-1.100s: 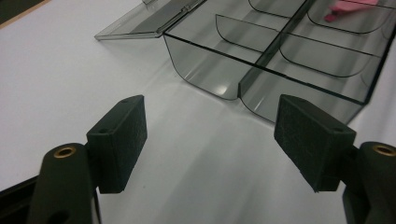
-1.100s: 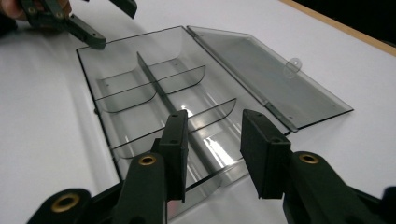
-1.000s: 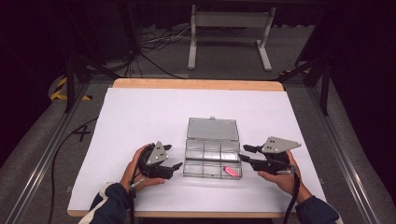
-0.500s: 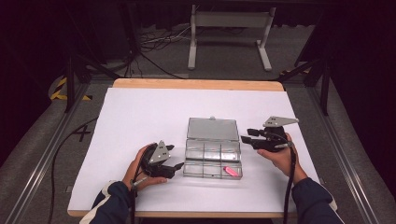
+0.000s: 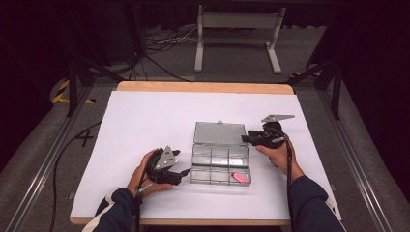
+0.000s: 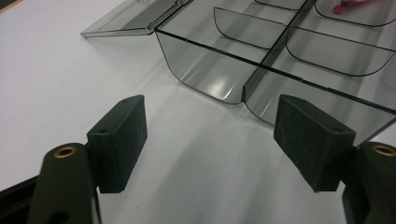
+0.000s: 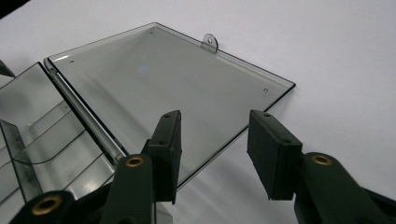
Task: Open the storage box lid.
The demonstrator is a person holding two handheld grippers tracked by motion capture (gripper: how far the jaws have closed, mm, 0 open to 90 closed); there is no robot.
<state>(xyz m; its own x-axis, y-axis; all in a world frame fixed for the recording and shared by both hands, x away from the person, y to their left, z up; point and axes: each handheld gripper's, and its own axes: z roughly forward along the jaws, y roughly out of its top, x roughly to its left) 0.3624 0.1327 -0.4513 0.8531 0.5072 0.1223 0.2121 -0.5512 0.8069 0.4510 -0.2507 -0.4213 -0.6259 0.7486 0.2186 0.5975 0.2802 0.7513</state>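
A clear plastic compartment box [image 5: 221, 164] lies open near the middle of the white surface [image 5: 145, 125], its flat lid [image 5: 220, 133] folded back and resting on the sheet on the far side. A small pink item [image 5: 239, 177] sits in the near right compartment of the box.

The left tool [image 5: 180, 171] rests low on the surface in the person's left hand [image 5: 145, 176], just beside the box's left end and pointing at it. In the left gripper view its jaws stand wide apart with nothing between them, released; the box's rounded corner [image 6: 219, 88] lies just ahead of them, near but not touching, and the pink item [image 6: 345, 5] shows far off at the top edge.

The right tool [image 5: 247, 138] is held in the right hand [image 5: 276, 155] at the right edge of the lid, pointing left toward it. In the right gripper view its jaws are parted, released, and the lid's near corner [image 7: 196, 172] lies in line with the gap between them; I cannot tell whether either pad touches it
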